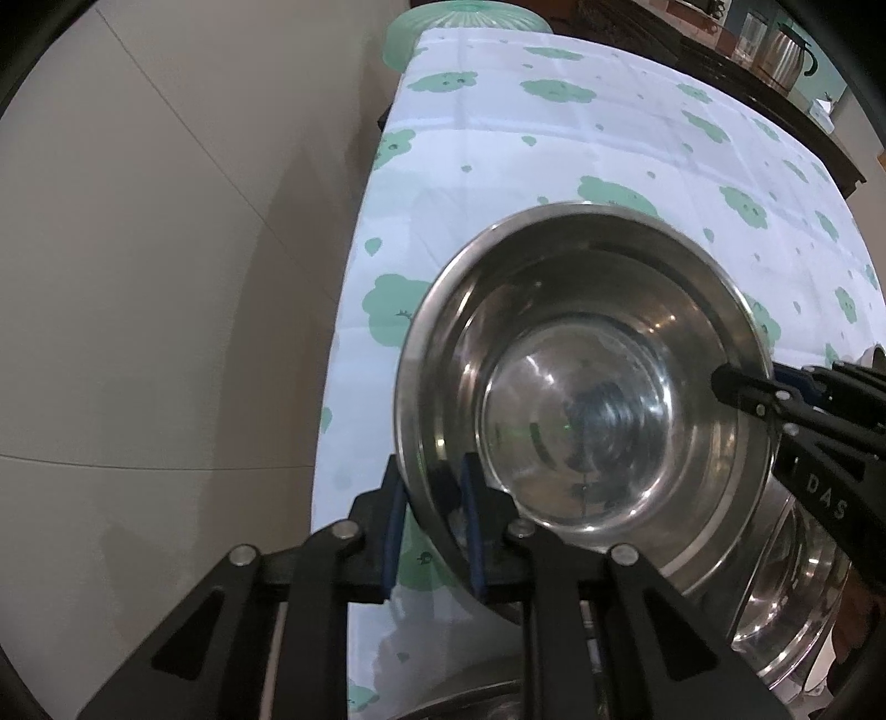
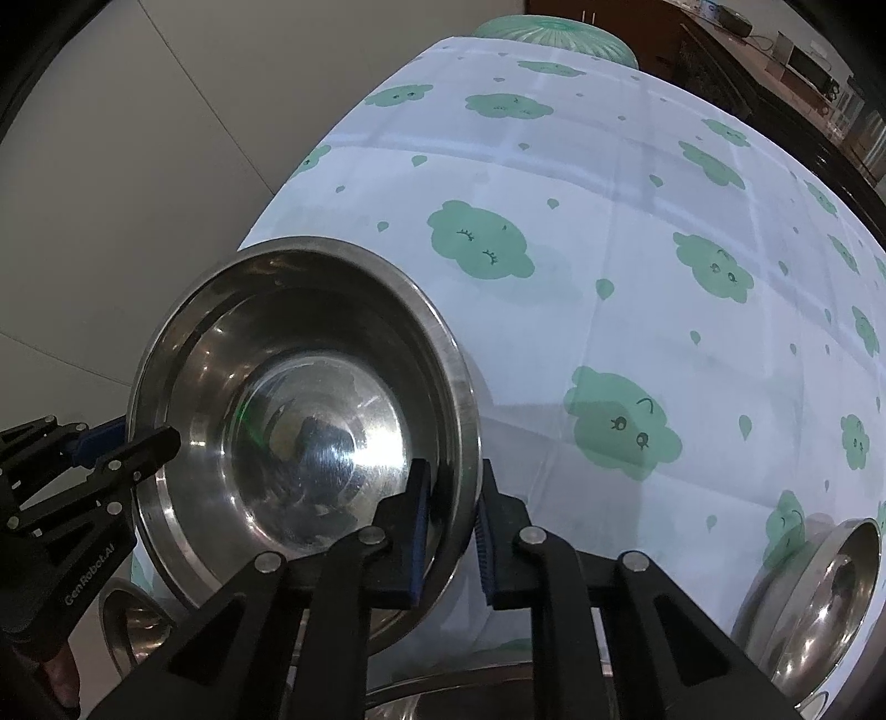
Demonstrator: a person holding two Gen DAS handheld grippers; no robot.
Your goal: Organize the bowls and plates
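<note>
Two hand-held tongs are gripping one shiny steel bowl (image 1: pixel 581 382) by opposite sides of its rim: the left tongs (image 1: pixel 432 531) and the right tongs (image 2: pixel 451 531) are each closing narrowly on its wall, holding it tilted above a table with a cloud-print cloth (image 2: pixel 637 232). Other steel bowls (image 2: pixel 819 598) are sitting loose near the table's close edge, so sorting is probably far from done.

A home dining area: the table wears a white tablecloth (image 2: pixel 637 288) printed with green clouds, tiled floor (image 1: pixel 138 277) at left, and a dark sideboard at upper right holds a steel kettle (image 1: pixel 786 52) (plus glassware).
</note>
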